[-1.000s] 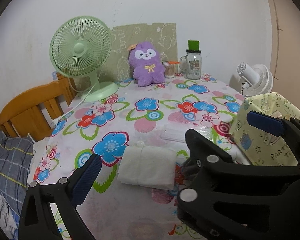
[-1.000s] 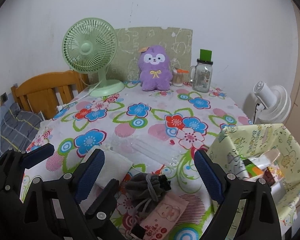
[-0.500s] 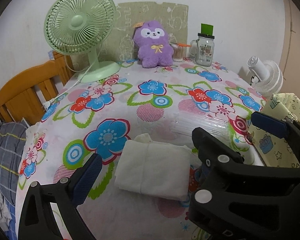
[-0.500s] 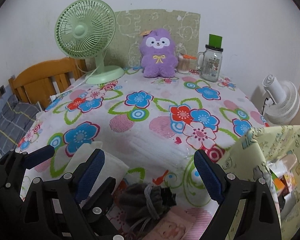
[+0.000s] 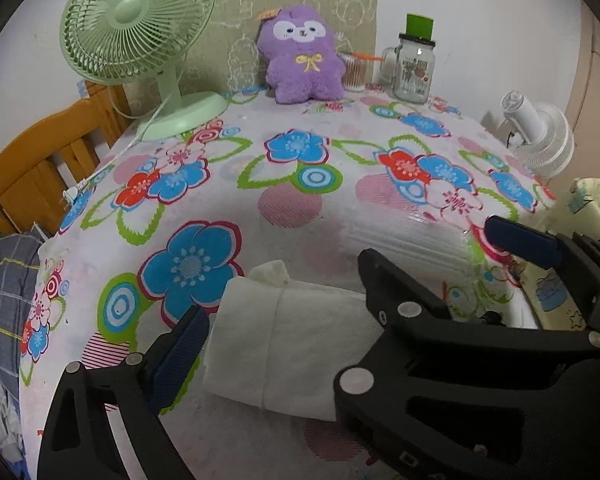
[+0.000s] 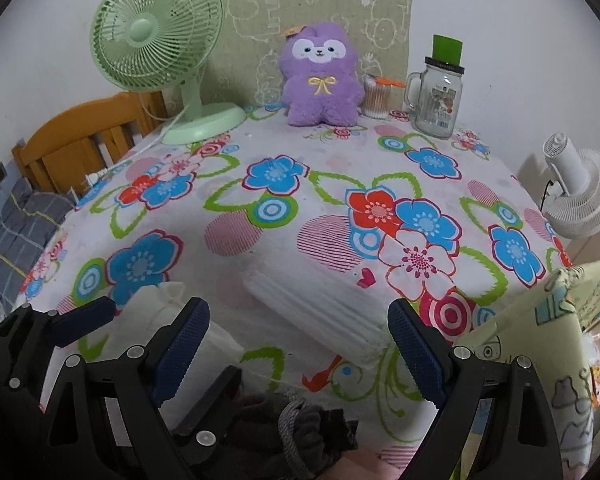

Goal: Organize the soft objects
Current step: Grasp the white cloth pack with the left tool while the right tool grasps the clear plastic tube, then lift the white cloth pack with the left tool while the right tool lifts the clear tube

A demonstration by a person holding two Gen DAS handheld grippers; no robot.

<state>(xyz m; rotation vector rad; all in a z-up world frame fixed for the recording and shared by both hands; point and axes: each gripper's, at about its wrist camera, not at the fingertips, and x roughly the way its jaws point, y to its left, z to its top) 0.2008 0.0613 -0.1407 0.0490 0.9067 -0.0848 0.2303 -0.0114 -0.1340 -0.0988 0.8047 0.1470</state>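
Floral tablecloth (image 5: 300, 208) spans the table by a white wall (image 6: 480, 8); both grippers' fingers (image 6: 414, 350) gape wide, empty.

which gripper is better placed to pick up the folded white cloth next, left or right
Probably the left gripper: its open jaws, just closing slightly, already straddle the white cloth. The right gripper faces bare tablecloth.
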